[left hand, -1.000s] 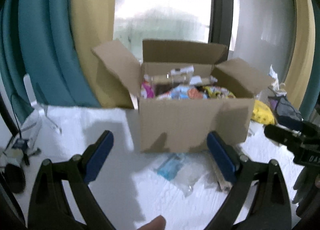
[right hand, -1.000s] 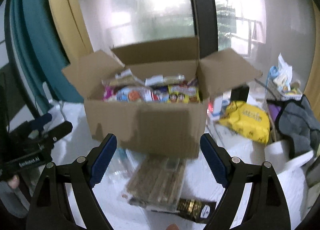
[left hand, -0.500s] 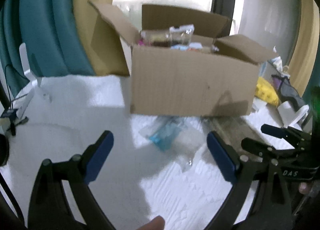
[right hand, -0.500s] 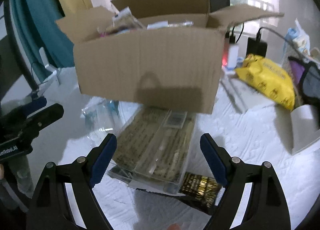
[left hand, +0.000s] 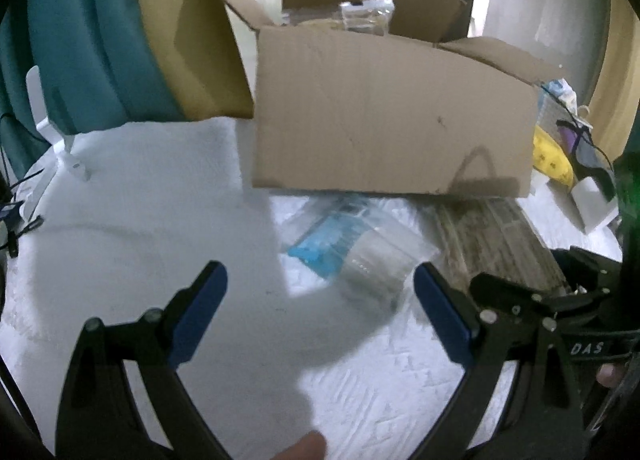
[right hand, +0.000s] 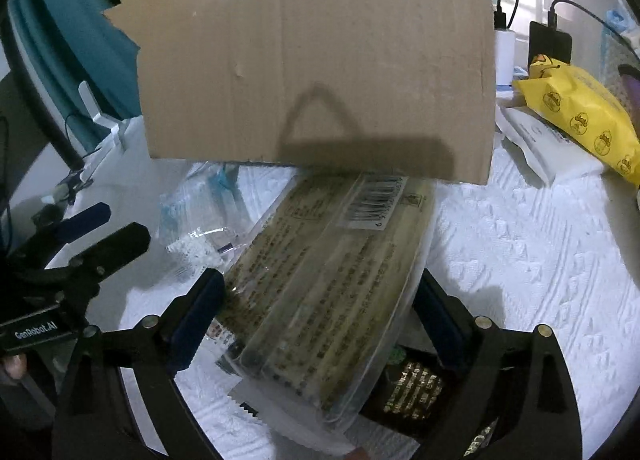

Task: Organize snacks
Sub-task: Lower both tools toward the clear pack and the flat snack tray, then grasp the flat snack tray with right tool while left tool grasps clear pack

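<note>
— Right gripper [right hand: 318, 320]?
— Wide open, its 2 fingers either side of the tray [right hand: 320, 292], pads apparently clear of it.
— Left gripper [left hand: 320, 308]?
— Open over cloth [left hand: 140, 187], bag [left hand: 352, 244] just ahead, below the box [left hand: 384, 111].

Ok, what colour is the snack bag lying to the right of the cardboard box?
Yellow snack bag with small round dark-outlined logos; clearest in the right wrist view.
</note>
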### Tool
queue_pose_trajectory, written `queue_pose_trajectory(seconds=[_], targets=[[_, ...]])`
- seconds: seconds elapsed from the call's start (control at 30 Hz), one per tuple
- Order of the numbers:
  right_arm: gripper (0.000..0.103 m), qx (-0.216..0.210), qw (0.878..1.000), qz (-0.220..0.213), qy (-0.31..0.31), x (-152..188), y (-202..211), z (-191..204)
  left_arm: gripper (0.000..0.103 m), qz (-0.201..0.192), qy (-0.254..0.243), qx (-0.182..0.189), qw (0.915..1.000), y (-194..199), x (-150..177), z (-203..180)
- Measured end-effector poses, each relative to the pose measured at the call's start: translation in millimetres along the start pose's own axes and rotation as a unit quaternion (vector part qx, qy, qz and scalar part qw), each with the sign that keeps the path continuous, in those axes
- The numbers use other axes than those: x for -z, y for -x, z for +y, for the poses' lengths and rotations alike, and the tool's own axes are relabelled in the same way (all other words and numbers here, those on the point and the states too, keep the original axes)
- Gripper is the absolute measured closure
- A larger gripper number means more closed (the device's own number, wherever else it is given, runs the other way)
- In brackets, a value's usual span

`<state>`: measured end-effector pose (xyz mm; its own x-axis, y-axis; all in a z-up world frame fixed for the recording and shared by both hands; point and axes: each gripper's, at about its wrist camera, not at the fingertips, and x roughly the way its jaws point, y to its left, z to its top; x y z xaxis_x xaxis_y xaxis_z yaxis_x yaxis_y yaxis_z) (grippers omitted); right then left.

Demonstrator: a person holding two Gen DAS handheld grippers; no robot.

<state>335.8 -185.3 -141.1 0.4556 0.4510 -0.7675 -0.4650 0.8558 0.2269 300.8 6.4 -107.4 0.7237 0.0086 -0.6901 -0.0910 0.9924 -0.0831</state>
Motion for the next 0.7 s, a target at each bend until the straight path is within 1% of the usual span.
queue_pose_trajectory(seconds=[0.03, 0.1, 0.13, 0.2, 0.3, 0.37, 0.5, 0.57, 0.63, 0.7], targets=[[0.023, -0.006, 1.0, -0.007, 0.006, 1, 4, 2, 0.008, 0.002, -0.001, 0.001, 1.0, -1, 0, -1], [0.035, 0.0, 1.0, -0.015, 0.014, 5, 10, 6, 0.008, 0.005, 0.0, 0.005, 1.0, -1, -2, -1], [0.039, -0.003, 1.0, -0.017, 0.014, 6, 13, 5, 0.008, 0.006, -0.001, 0.005, 1.0, -2, -2, -2], [0.049, -0.018, 1.0, -0.02, 0.01, 9, 19, 3, 0.008, 0.01, -0.003, 0.003, 0.9999, -4, -5, -4], [0.057, -0.039, 0.999, -0.021, 0.004, 15, 30, -3, 0.008, 0.012, -0.008, 0.001, 0.9999, -7, -12, -7], [0.061, -0.049, 0.998, -0.025, -0.001, 18, 40, -9, 0.008, 0.015, -0.012, 0.001, 0.9998, -13, -18, -13], [0.069, -0.071, 0.997, -0.037, -0.019, 24, 60, -22, 0.008, 0.034, -0.013, -0.009, 0.9993, -34, -27, -23], [0.07, -0.073, 0.996, -0.046, -0.02, 27, 71, -28, 0.008, 0.045, -0.013, -0.014, 0.9988, -44, -28, -28], [0.071, -0.071, 0.996, -0.051, -0.022, 27, 77, -32, 0.008, 0.051, -0.011, -0.008, 0.9986, -50, -29, -31], [0.071, -0.068, 0.996, -0.055, -0.025, 28, 80, -36, 0.008, 0.055, -0.014, -0.014, 0.9983, -55, -28, -35]])
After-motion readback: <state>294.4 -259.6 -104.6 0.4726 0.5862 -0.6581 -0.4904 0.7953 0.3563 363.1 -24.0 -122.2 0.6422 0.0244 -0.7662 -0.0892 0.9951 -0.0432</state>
